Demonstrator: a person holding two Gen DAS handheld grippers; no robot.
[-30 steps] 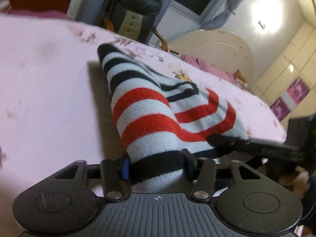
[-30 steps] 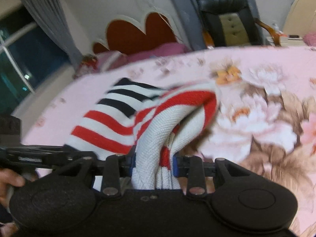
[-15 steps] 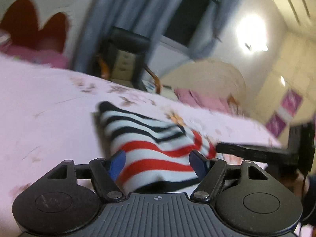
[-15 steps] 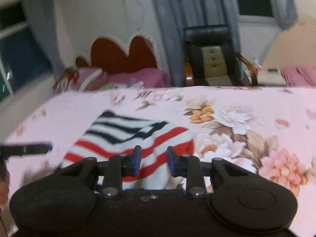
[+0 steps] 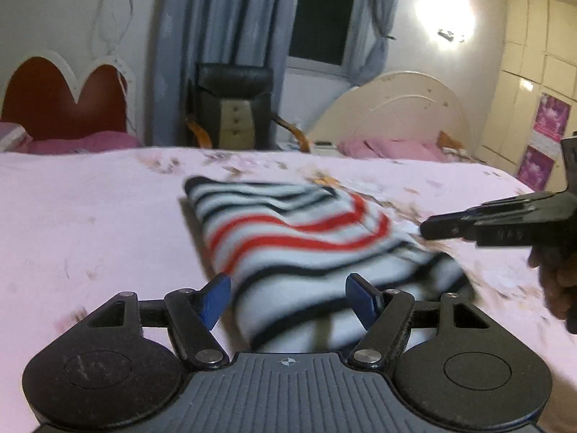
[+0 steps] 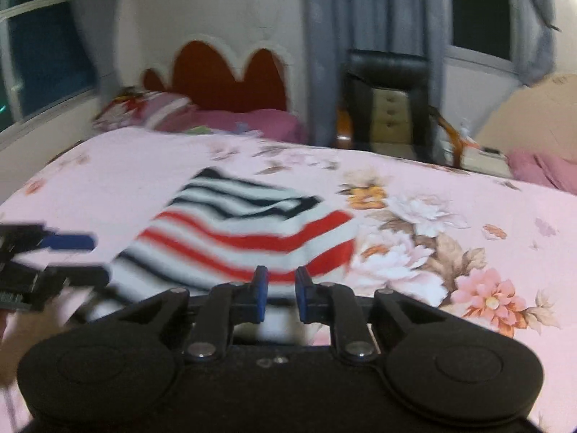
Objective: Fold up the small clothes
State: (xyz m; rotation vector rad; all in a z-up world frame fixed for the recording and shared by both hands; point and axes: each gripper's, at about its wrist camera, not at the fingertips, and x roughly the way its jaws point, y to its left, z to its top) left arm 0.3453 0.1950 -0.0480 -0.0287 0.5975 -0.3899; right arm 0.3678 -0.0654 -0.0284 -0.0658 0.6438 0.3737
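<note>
We see the striped knit garment (image 5: 310, 245) lying folded on the floral bedsheet (image 6: 450, 223), bare sheet all around. Left gripper (image 5: 288, 297) spread wide, holding nothing; right gripper (image 6: 280, 294) parted narrowly, also released.

The left gripper (image 5: 288, 297) stands with its blue pads spread apart over the near edge of a folded striped sweater (image 5: 306, 238) lying on the pink floral bedsheet (image 5: 90, 223). The right gripper (image 5: 429, 229) reaches in from the right beside it.

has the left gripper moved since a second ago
Yes. The left gripper has let go of the striped garment and pulled back and up; the black chair now sits lower, nearer centre frame.
</note>
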